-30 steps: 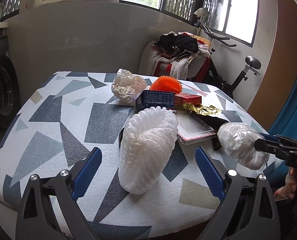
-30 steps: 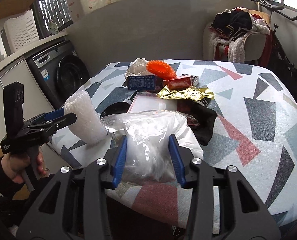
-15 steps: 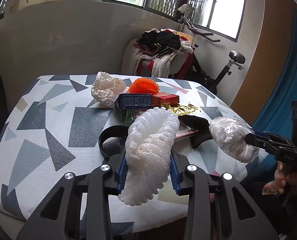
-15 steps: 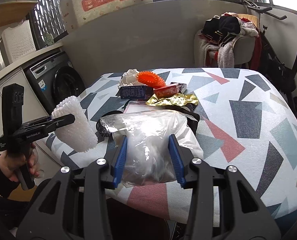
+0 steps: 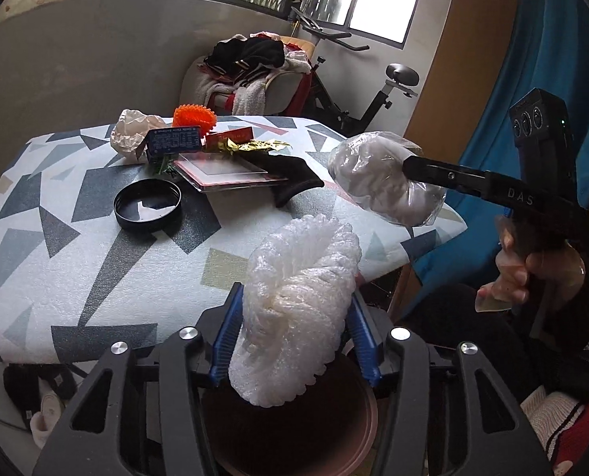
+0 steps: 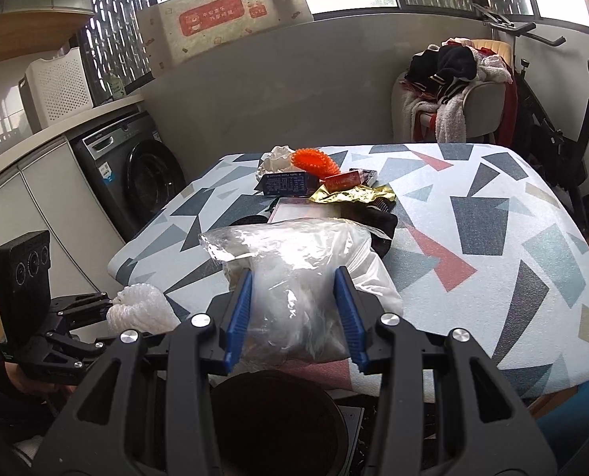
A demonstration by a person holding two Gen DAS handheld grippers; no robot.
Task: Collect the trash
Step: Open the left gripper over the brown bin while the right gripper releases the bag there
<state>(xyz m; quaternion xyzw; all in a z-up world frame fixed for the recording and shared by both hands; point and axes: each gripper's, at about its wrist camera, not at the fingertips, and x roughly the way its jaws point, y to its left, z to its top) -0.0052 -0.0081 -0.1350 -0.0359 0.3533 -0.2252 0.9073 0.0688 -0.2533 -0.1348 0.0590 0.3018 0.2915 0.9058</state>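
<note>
A table (image 5: pixel 76 269) covered in a white cloth with grey, blue and red geometric patches fills the middle of a room with barred windows, a washing machine (image 6: pixel 135 174), a chair heaped with clothes (image 5: pixel 255 67) and an exercise bike (image 5: pixel 358 83) behind it. Just off the table's near edge, the left gripper (image 5: pixel 294 341) clamps a white bubble-wrap bundle (image 5: pixel 298 301) between its 2 blue-padded fingers (image 5: pixel 225 337), holding it in the air above the dark mouth of a round bin (image 5: pixel 294 428) that sits below the table edge. Beside that same edge, the right gripper (image 6: pixel 294 317) squeezes a clear plastic bag (image 6: pixel 294 277) stuffed with white material between its own 2 blue fingers (image 6: pixel 239 317), also lifted off the table and above the bin (image 6: pixel 274 412); seen from the left wrist, this bag (image 5: pixel 385 178) hangs over the table's right corner. On the table, a black round lid (image 5: pixel 147 206) lies open side up towards the middle. Beyond it, towards the far edge, sits a cluster: a flat clear tray with a red rim (image 5: pixel 231 170), a dark cloth (image 5: pixel 294 178) touching the tray, a blue box (image 5: pixel 173 141), a crumpled white bag (image 5: pixel 133 135), an orange spiky ball (image 5: pixel 193 119), a red packet (image 5: pixel 231 137) and a crinkled gold wrapper (image 5: pixel 262 146).
</note>
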